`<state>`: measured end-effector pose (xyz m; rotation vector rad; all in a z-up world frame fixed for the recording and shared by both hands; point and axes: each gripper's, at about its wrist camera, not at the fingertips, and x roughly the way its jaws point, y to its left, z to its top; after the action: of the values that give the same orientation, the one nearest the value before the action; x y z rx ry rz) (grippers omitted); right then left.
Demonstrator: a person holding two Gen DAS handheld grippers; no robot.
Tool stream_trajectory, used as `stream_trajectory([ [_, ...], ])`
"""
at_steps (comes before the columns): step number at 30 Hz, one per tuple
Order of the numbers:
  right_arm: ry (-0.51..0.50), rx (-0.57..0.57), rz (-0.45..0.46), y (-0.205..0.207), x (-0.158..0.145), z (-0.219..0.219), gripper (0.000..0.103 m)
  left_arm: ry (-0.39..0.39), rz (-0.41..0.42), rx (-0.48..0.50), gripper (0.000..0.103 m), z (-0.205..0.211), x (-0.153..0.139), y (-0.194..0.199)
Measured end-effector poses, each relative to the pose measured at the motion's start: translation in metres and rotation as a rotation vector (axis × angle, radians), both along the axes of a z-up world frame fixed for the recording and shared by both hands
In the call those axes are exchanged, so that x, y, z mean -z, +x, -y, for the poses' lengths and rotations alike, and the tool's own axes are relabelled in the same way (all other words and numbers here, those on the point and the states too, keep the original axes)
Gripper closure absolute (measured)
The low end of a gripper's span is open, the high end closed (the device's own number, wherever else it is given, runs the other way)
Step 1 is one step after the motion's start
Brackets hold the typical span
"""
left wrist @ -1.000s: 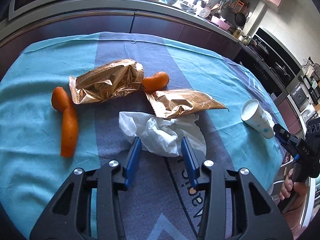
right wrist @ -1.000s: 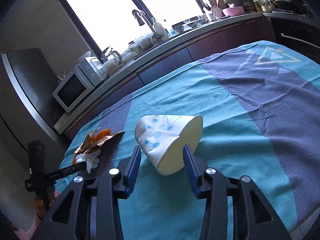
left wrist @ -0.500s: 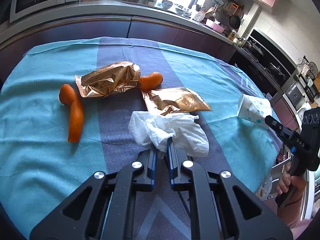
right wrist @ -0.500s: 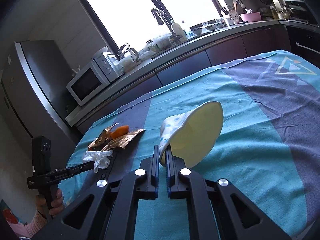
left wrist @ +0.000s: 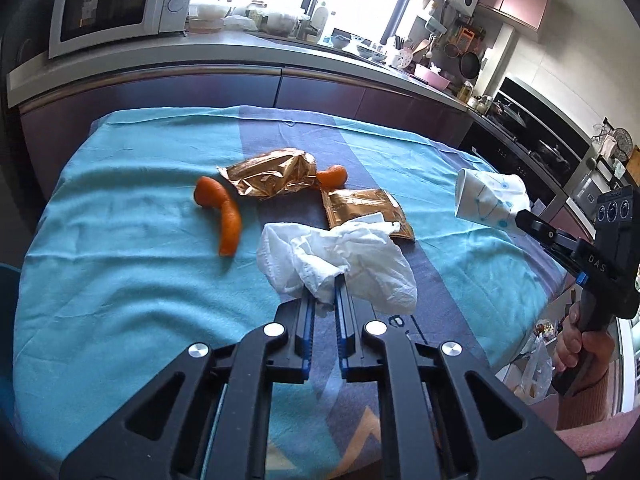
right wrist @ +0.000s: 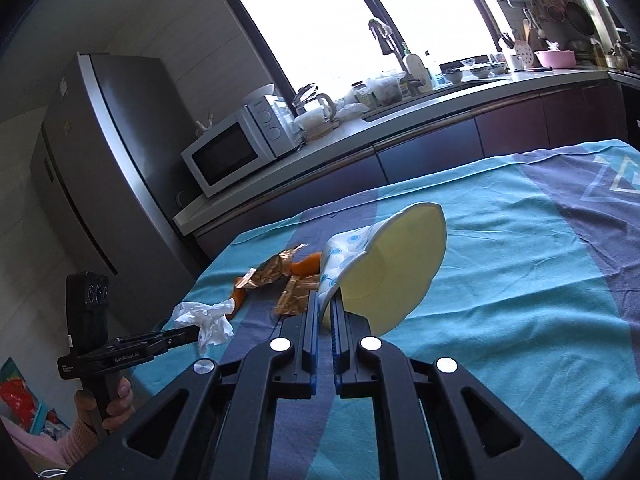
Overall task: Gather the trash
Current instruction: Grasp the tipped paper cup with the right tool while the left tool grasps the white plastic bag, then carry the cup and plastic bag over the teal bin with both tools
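paper cup (right wrist: 384,276) – squashed, inside bare

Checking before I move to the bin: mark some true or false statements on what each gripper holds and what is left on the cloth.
1. The left gripper is shut on the white tissue. True.
2. The right gripper is open. False: it pinches the paper cup.
3. Two gold wrappers lie on the cloth. True.
4. The orange peels are in the cup. False: they lie on the cloth.
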<state>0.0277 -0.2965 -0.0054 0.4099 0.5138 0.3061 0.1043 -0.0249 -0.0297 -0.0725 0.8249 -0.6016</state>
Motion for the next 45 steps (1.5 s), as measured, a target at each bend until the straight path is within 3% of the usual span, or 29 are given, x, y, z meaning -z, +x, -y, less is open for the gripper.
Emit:
stream_trajectory([
  [15,-0.009,-0.311,0.012,0.037,-0.009,-0.115,0.098,0.011,0.04,-0.16,0.093,-0.086,-0.009,-0.026],
  [45,-0.071,-0.686,-0.002,0.094,-0.012,-0.261,0.098,0.032,0.063,-0.484,0.093,-0.229,-0.018,-0.053],
])
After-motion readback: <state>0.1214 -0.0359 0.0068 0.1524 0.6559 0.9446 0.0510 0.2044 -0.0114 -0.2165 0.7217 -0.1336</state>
